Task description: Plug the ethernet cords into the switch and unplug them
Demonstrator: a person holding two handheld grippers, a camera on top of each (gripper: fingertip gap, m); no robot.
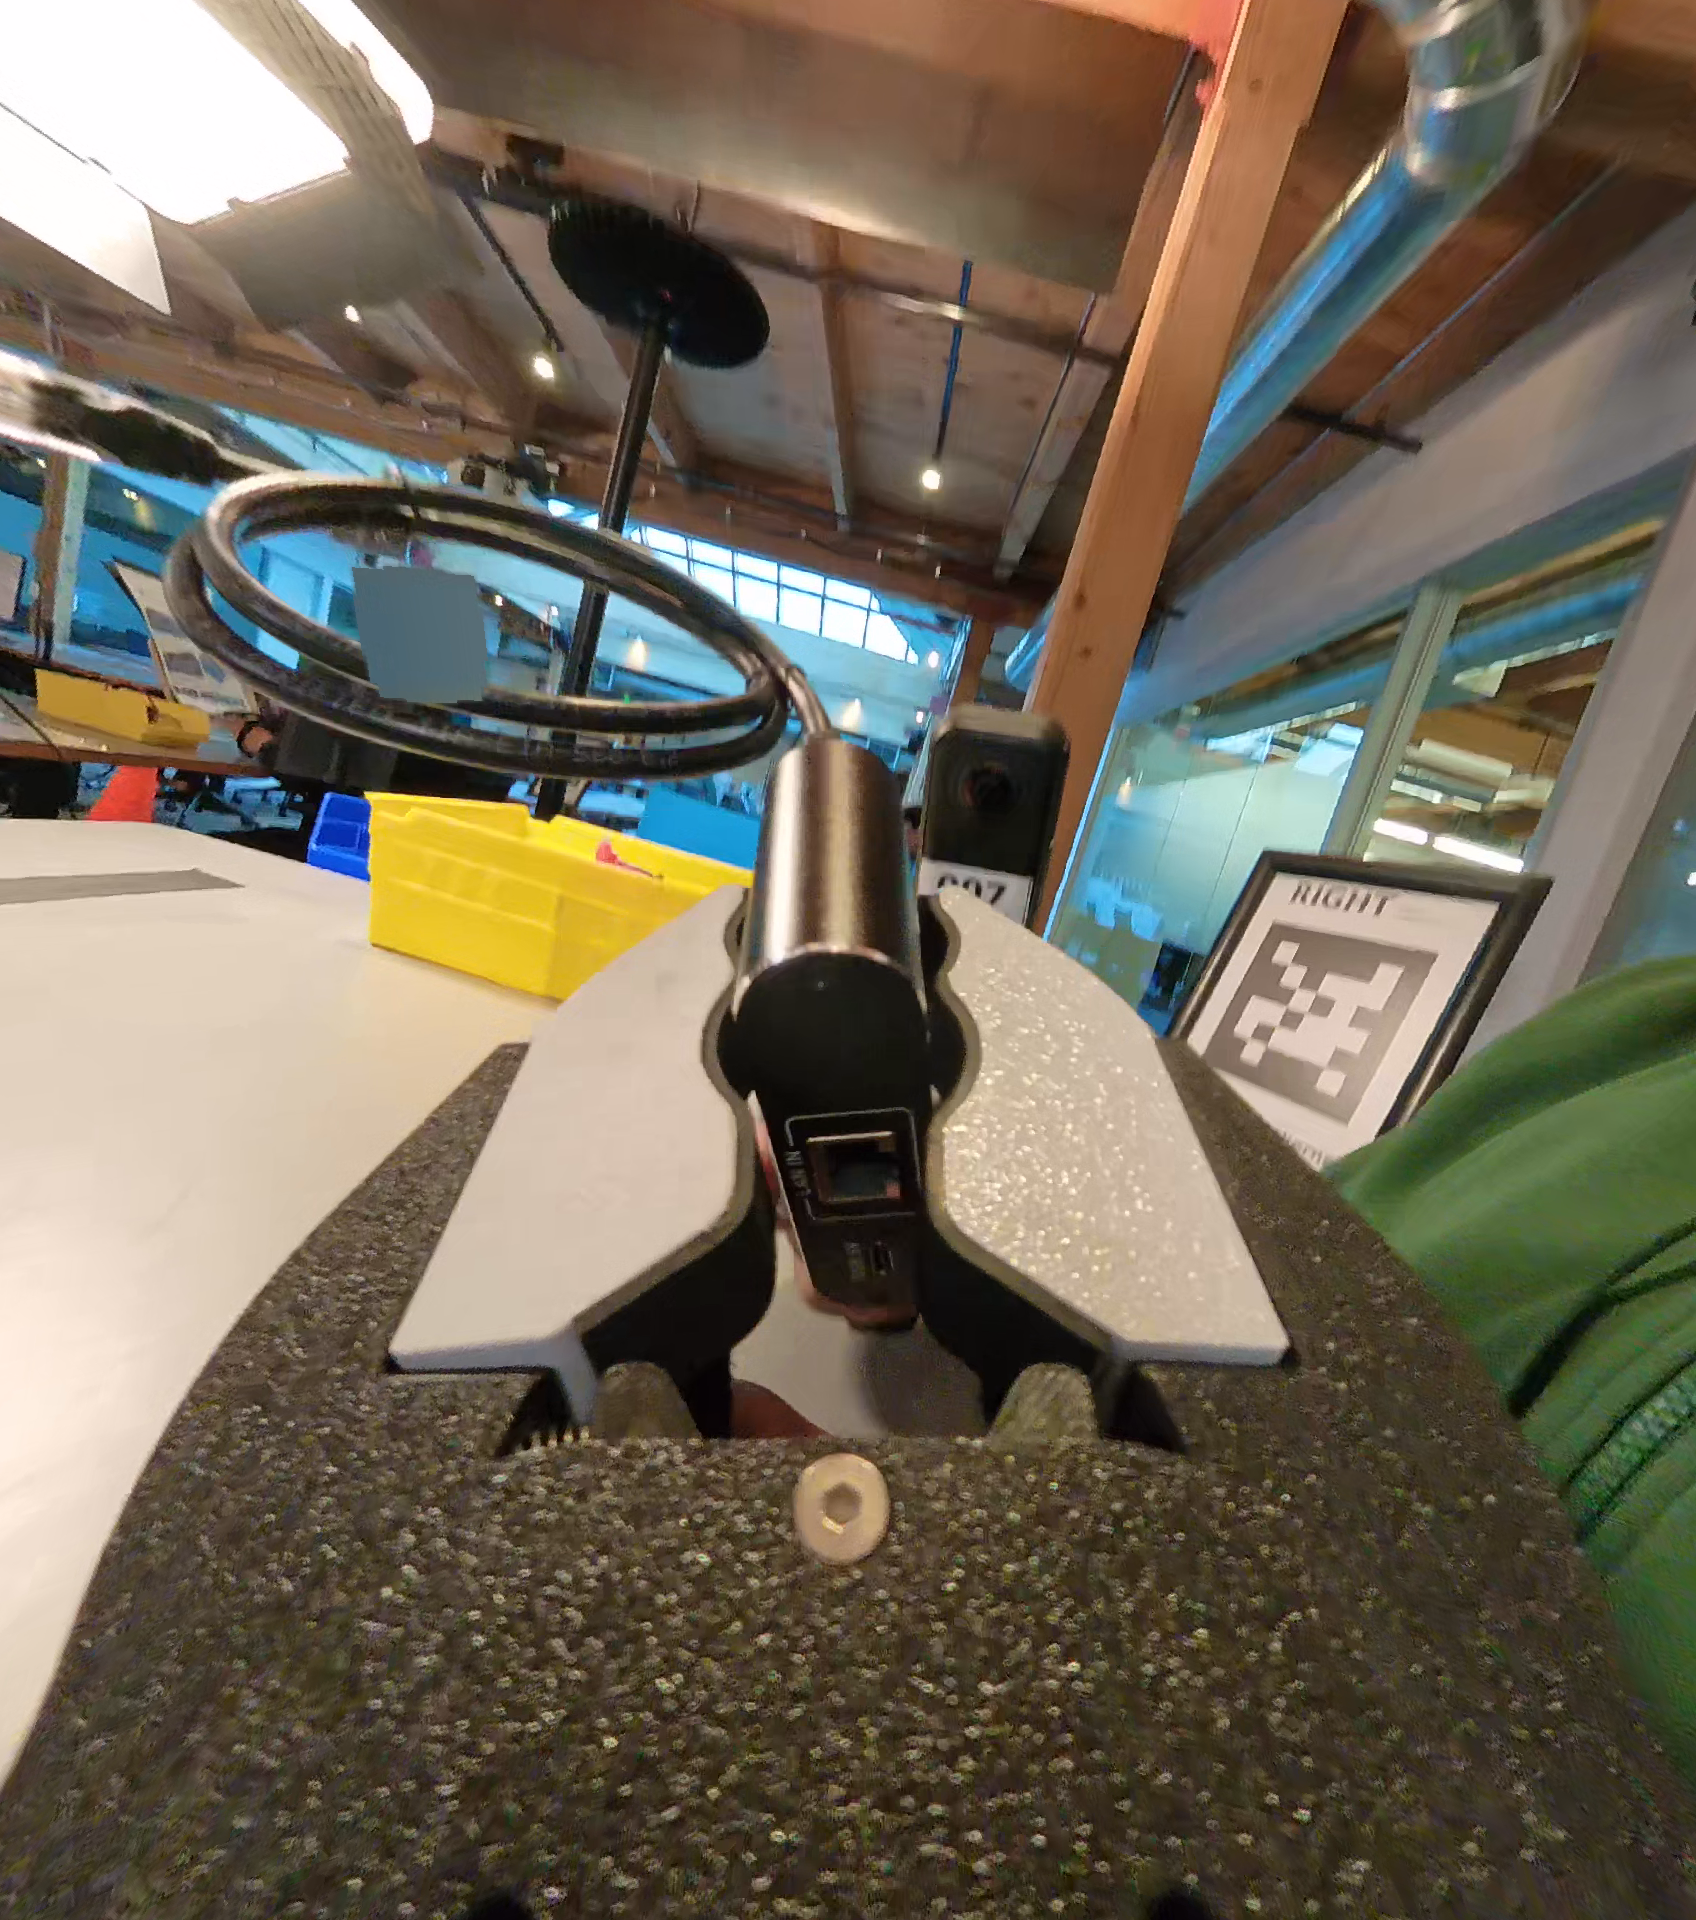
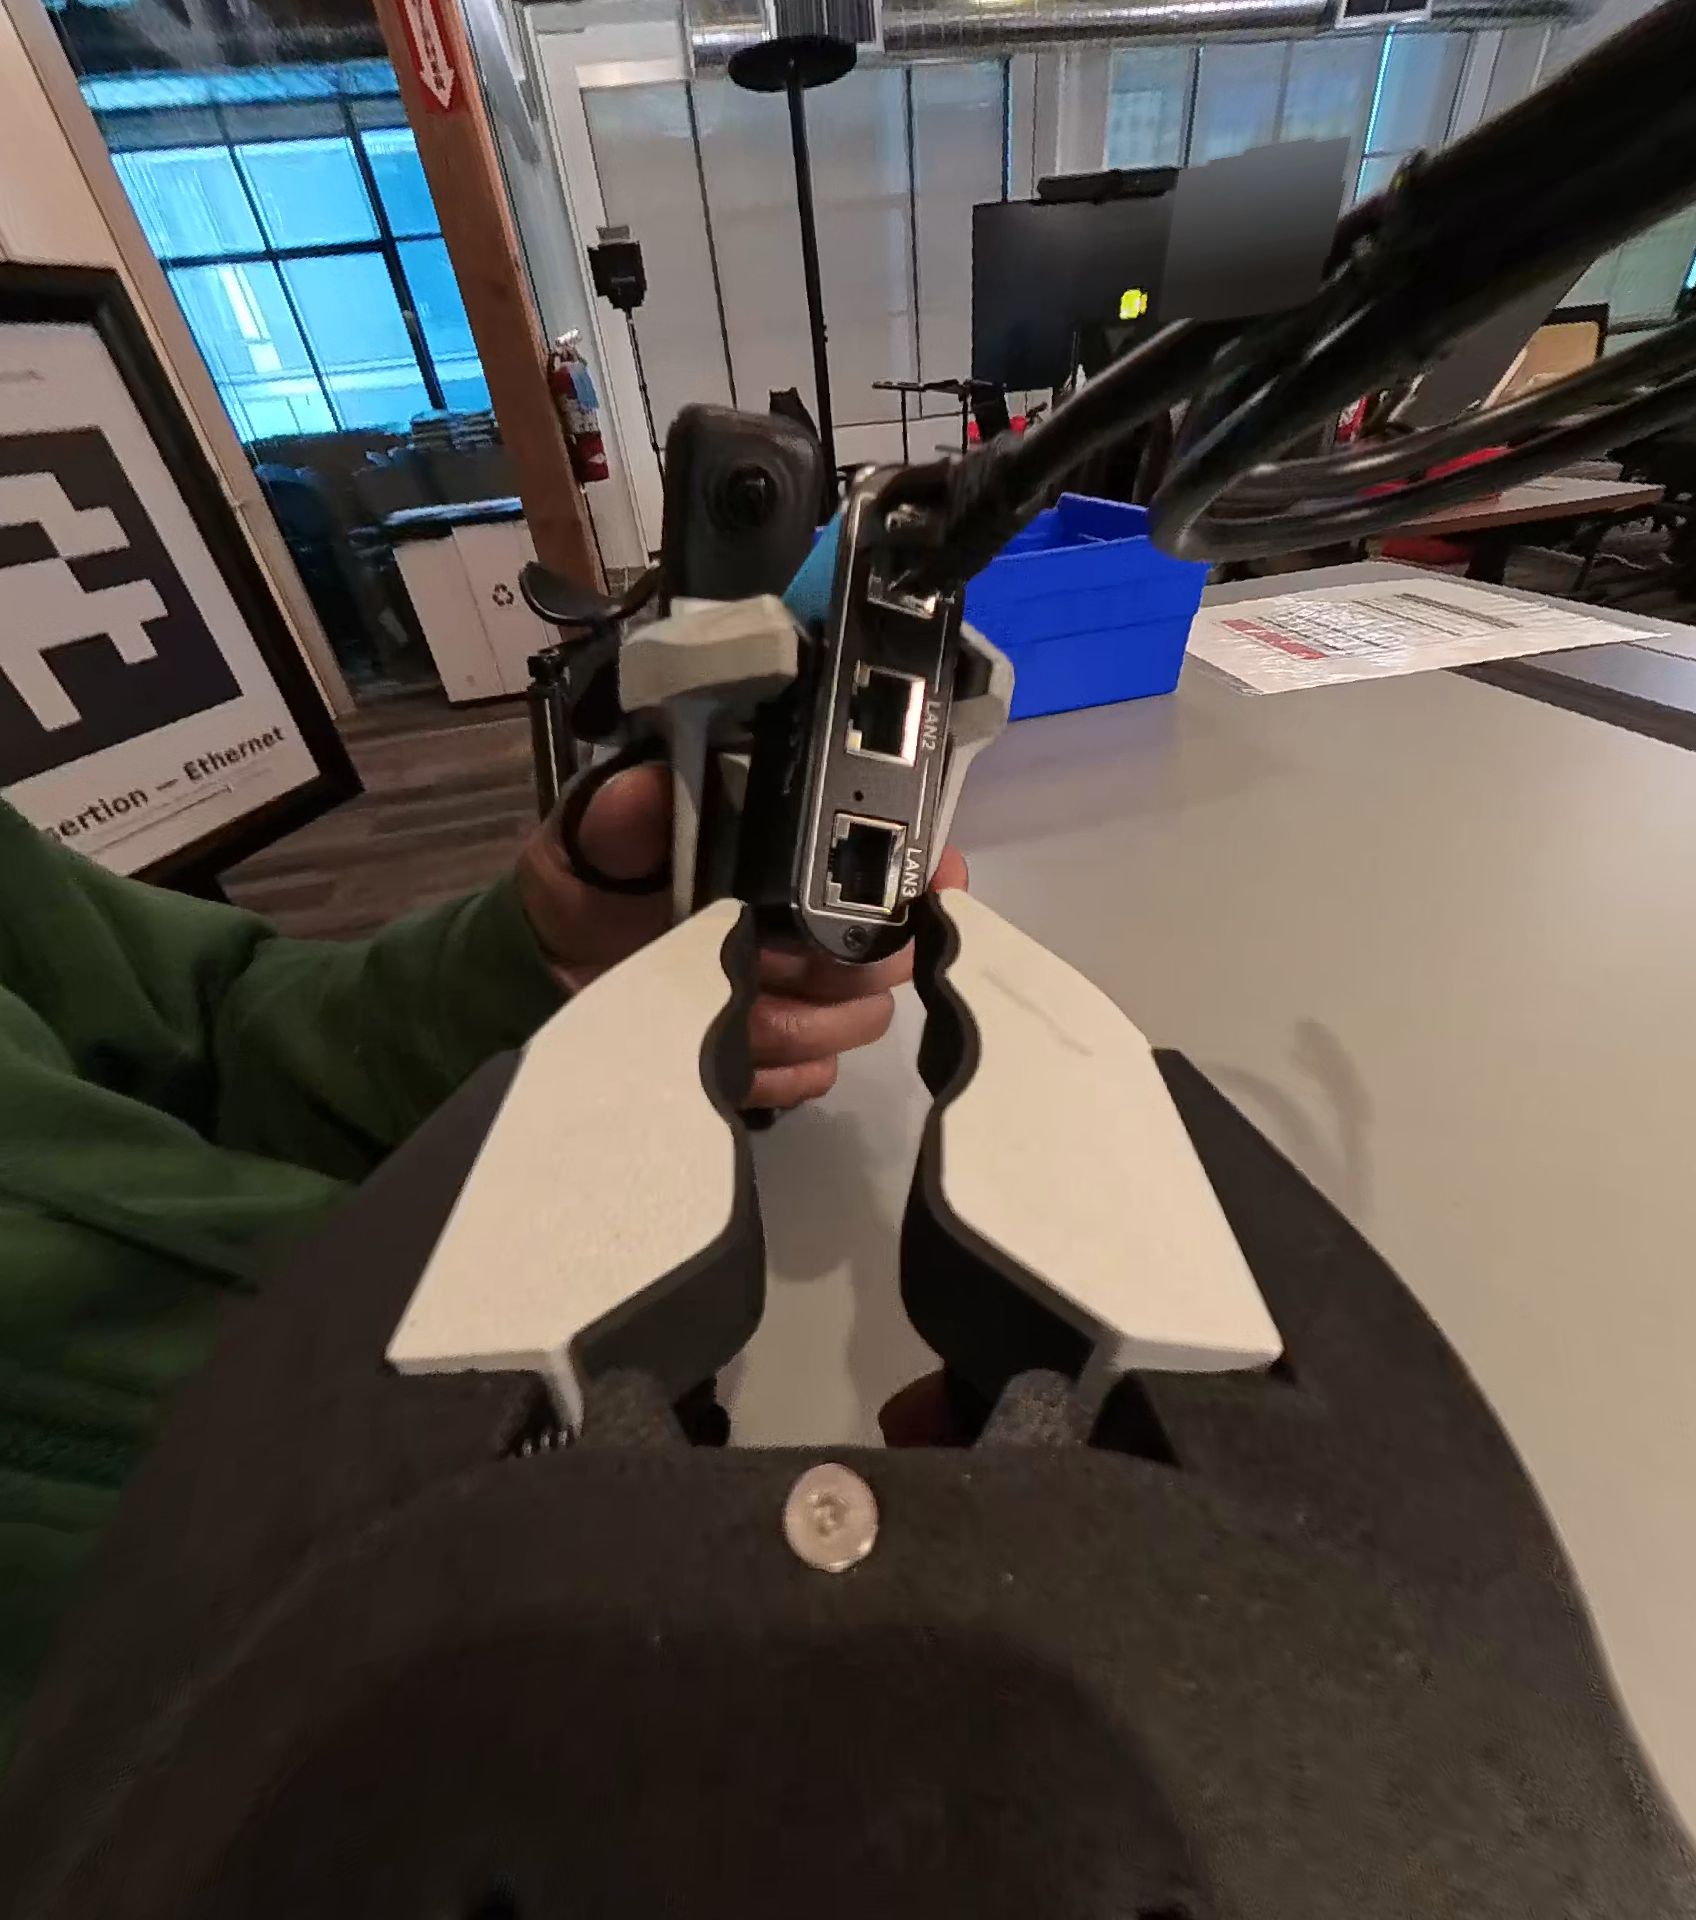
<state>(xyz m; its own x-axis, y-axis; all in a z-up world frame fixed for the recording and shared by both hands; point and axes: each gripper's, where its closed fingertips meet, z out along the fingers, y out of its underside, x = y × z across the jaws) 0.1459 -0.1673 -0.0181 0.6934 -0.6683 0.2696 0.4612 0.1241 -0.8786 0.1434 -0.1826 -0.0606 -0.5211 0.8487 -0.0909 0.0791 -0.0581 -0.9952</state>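
Left gripper (image 1: 836,1023): fingers clamped on the black switch (image 1: 839,1049), held between them above the table (image 1: 148,1091). Coiled black cord (image 1: 470,634) plugged into its far end. Right gripper (image 2: 831,940): fingers parted, empty, just short of the switch (image 2: 870,748).

Between my left tongs (image 1: 839,1049) I count one black switch (image 1: 828,997), with one coiled black cord (image 1: 470,634) looping beyond it. Ahead of my right tongs (image 2: 833,935) its face shows three ports (image 2: 865,860): two empty, one plugged. Farther off: one blue bin (image 2: 1083,613), one yellow bin (image 1: 511,894), one framed sign (image 1: 1343,997).
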